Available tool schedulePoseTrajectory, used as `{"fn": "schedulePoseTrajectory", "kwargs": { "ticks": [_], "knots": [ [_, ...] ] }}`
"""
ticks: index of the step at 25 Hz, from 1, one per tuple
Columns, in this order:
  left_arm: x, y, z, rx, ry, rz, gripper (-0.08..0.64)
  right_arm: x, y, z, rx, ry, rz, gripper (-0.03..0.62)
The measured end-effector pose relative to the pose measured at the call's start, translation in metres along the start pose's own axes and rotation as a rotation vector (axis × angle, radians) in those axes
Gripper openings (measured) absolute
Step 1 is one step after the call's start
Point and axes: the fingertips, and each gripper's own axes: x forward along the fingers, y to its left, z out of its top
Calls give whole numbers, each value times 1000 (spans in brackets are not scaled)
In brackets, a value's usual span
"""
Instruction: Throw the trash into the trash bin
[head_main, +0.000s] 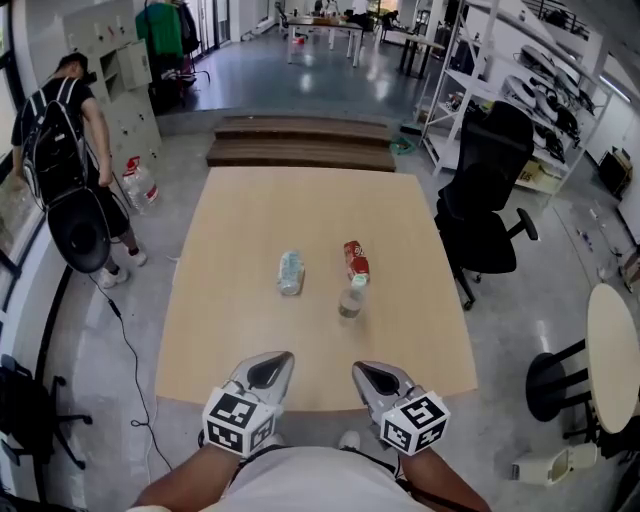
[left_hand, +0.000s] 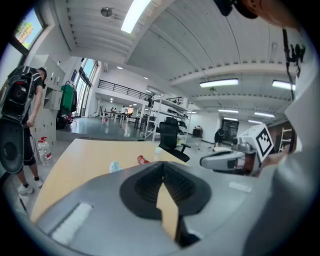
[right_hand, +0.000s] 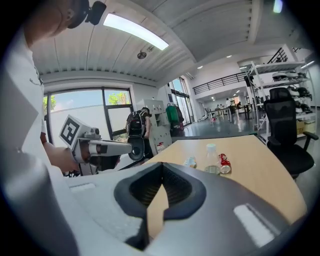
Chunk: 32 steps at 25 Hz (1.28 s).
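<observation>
Three trash items, crushed bottle (head_main: 291, 272), red can (head_main: 356, 261) and upright bottle (head_main: 351, 298), sit mid-way up the table (head_main: 250, 210), ahead of the closed, empty left gripper (head_main: 268, 368) and right gripper (head_main: 375, 375), the upright bottle nearest the right.

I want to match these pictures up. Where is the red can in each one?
Head view: the red can lies near the middle of the table, right of the crushed bottle.
Left gripper view: tiny, slightly left of and below centre.
Right gripper view: right of centre, beside the upright clear bottle.
Shared landmark: the black office chair, by the table's edge nearest the can.
</observation>
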Motion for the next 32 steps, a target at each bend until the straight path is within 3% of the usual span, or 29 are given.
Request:
{"fn": "schedulePoseTrajectory", "kwargs": {
  "ticks": [3, 9, 20, 22, 32],
  "knots": [
    [1, -1, -2, -7, 7, 3, 9, 3, 2, 1, -17, 3, 17, 2],
    [0, -4, -4, 4, 17, 8, 9, 14, -15, -1, -50, 29, -48, 3],
    [12, -4, -8, -5, 31, 58, 9, 39, -57, -3, -119, 67, -95, 5],
    [17, -3, -5, -1, 28, 65, 9, 45, -62, -3, -123, 71, -93, 43],
    [23, -3, -4, -14, 34, 130, 9, 68, -99, 3, -172, 86, -93, 83]
  ]
}}
